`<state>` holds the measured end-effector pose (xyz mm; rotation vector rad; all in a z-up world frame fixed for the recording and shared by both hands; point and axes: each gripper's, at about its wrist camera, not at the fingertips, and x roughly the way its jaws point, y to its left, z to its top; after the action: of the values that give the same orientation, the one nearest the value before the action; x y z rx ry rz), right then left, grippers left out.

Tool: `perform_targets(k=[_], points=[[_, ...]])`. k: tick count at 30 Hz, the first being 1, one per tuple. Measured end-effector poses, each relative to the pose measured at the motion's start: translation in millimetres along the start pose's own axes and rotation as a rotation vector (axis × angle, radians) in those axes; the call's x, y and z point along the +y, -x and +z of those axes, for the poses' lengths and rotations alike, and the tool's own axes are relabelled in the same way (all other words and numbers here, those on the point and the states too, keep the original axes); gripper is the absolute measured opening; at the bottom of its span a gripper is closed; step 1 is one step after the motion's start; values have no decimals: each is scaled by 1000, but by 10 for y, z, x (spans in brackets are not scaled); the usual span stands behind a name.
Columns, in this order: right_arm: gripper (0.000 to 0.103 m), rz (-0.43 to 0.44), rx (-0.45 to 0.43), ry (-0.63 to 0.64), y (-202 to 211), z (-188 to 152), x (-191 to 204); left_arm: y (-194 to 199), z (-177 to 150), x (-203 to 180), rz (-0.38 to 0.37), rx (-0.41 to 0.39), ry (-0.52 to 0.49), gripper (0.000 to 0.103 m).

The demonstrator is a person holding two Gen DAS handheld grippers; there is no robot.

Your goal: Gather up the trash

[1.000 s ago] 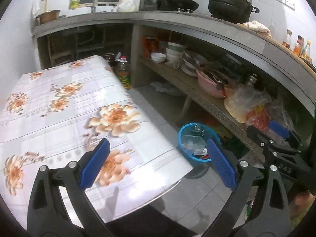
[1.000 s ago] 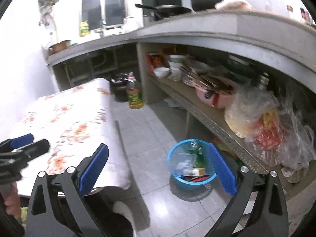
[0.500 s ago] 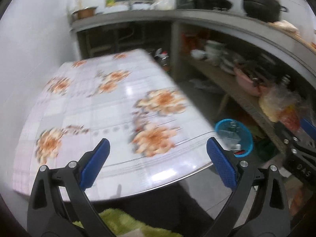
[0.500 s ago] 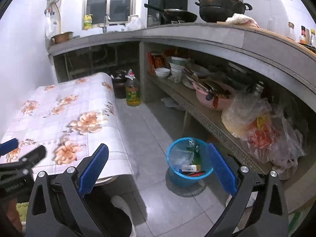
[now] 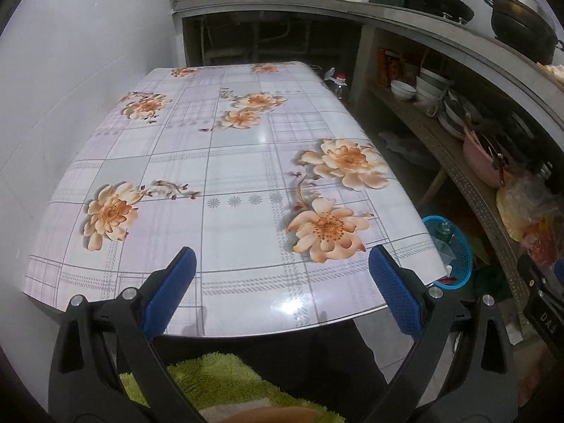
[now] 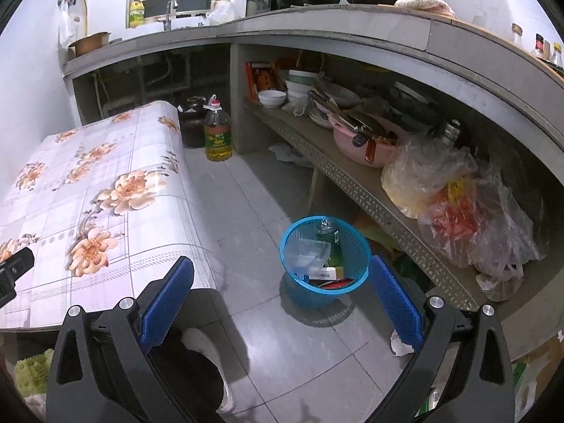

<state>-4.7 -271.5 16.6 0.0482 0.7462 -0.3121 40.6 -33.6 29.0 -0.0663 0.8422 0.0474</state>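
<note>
A blue mesh trash basket (image 6: 326, 259) stands on the tiled floor below the shelf, holding a green bottle, clear plastic and small packets. It also shows in the left wrist view (image 5: 454, 252), partly behind the table edge. My right gripper (image 6: 282, 303) is open and empty, above the floor just in front of the basket. My left gripper (image 5: 282, 290) is open and empty, over the near edge of the floral table (image 5: 229, 162). No trash shows on the tabletop.
A concrete counter (image 6: 317, 24) with pots runs along the back and right. Its lower shelf (image 6: 352, 172) holds bowls, a pink basin and plastic bags (image 6: 458, 204). An oil bottle (image 6: 218, 134) and dark jar stand on the floor by the table. A crumpled scrap (image 6: 400, 345) lies near the shelf.
The left gripper has swung left, from facing the basket and shelf to facing the tabletop. The right gripper has risen a little and stays aimed at the basket.
</note>
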Motion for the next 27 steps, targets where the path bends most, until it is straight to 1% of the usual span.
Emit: perform_targets(k=[14, 27], points=[[96, 13, 24, 0, -57, -52, -15, -74, -24, -129, 5, 39, -40, 94], [96, 14, 28, 2, -79, -51, -28, -78, -32, -175, 4, 48, -56, 94]])
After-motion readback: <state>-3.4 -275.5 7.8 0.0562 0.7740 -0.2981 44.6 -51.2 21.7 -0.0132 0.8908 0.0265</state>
